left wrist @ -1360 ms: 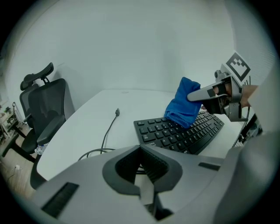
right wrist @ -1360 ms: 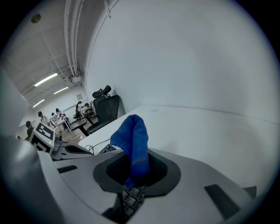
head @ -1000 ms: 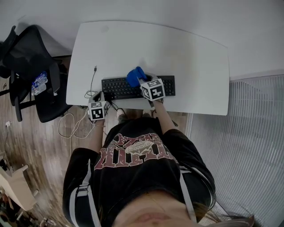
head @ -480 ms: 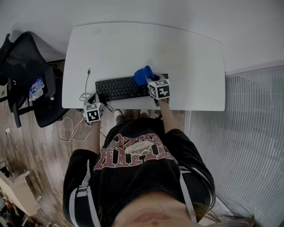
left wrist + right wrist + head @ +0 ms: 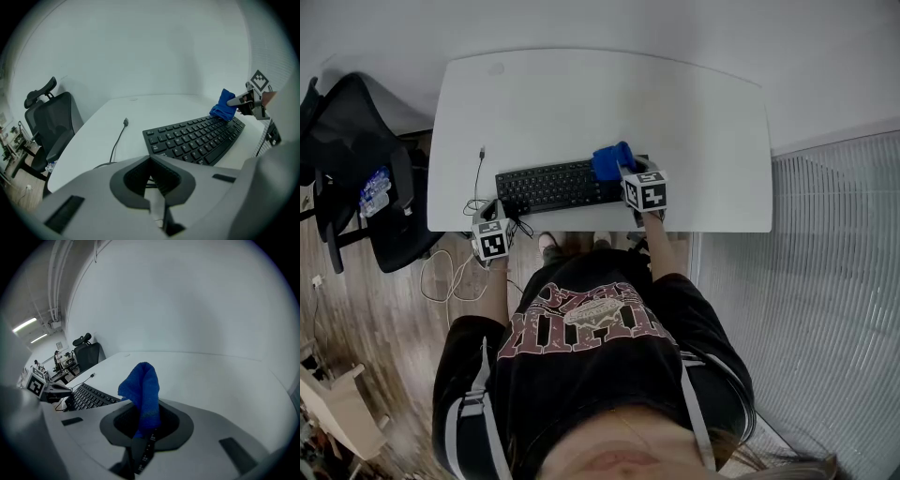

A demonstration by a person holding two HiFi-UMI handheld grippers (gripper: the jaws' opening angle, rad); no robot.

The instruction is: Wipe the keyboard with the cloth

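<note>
The wiping looks to be under way at the right end of the keyboard (image 5: 548, 186), so my judgement is that the stroke should run along the key rows with light, even pressure, enough to drag dust off the caps without pressing keys down hard. On the left, the loose cable (image 5: 119, 138) trails across the white surface (image 5: 581, 94) past the keyboard's left end. I would steer clear of it, since a snag there could pull the board askew. The keyboard itself lies near the front edge of the surface, so I would brace it at its near left corner while the cloth (image 5: 611, 159) works, and lift off before the cloth runs past the last column at either end.

My left gripper (image 5: 151, 165) sits low at the front edge, just beside the keyboard's near left corner, with its jaws pressed together. I see nothing between them, though a loop of cable passes close under the tips and, from this angle, I cannot rule out that it touches them. My right gripper (image 5: 143, 418) has its jaws pinched on the blue cloth, which stands up out of them in a folded bunch. In the left gripper view that bunch rests on the keys at the far right end, with the gripper angled down onto it from the right.
</note>
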